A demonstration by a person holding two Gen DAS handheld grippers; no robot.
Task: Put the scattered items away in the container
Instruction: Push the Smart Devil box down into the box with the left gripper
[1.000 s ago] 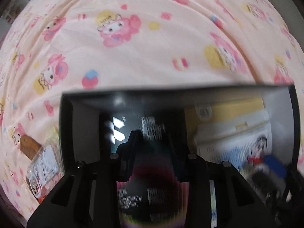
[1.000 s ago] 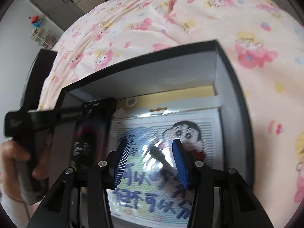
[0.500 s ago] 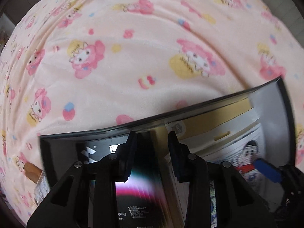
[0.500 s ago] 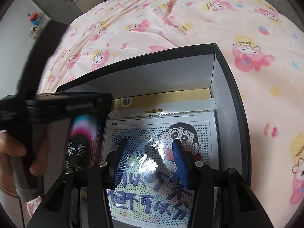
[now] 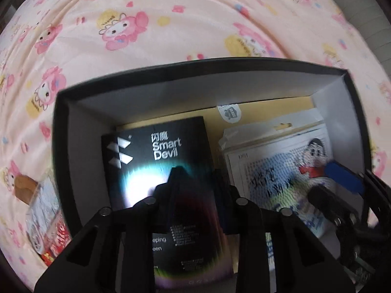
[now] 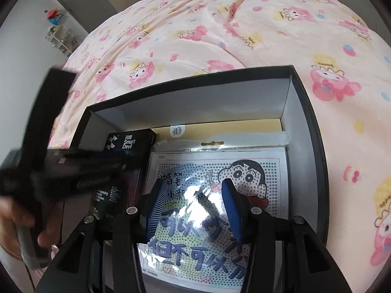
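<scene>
A black open box [image 5: 195, 66], the container, sits on a pink cartoon bedsheet. Inside it a black "Smart Devil" box [image 5: 156, 151] lies flat on the left and a cartoon bead-kit packet [image 5: 281, 171] on the right. My left gripper [image 5: 199, 183] hovers just above the black box, jaws closing, pads not pressing on it. In the right wrist view the left gripper [image 6: 73, 171] is a black blur held by a hand [image 6: 22, 219]. My right gripper [image 6: 195, 207] stands open over the cartoon packet [image 6: 244, 171], with nothing between its blue pads [image 6: 158, 207].
A clear snack packet [image 5: 44, 214] lies on the sheet left of the container. A small pink item [image 6: 233, 11] lies far back on the bed. Grey cabinets [image 6: 80, 2] and a small shelf [image 6: 61, 39] stand beyond the bed's far left corner.
The left gripper has let go of the black box, which now lies flat in the container's left side, and its jaws have narrowed. The right gripper has stayed over the cartoon packet.
</scene>
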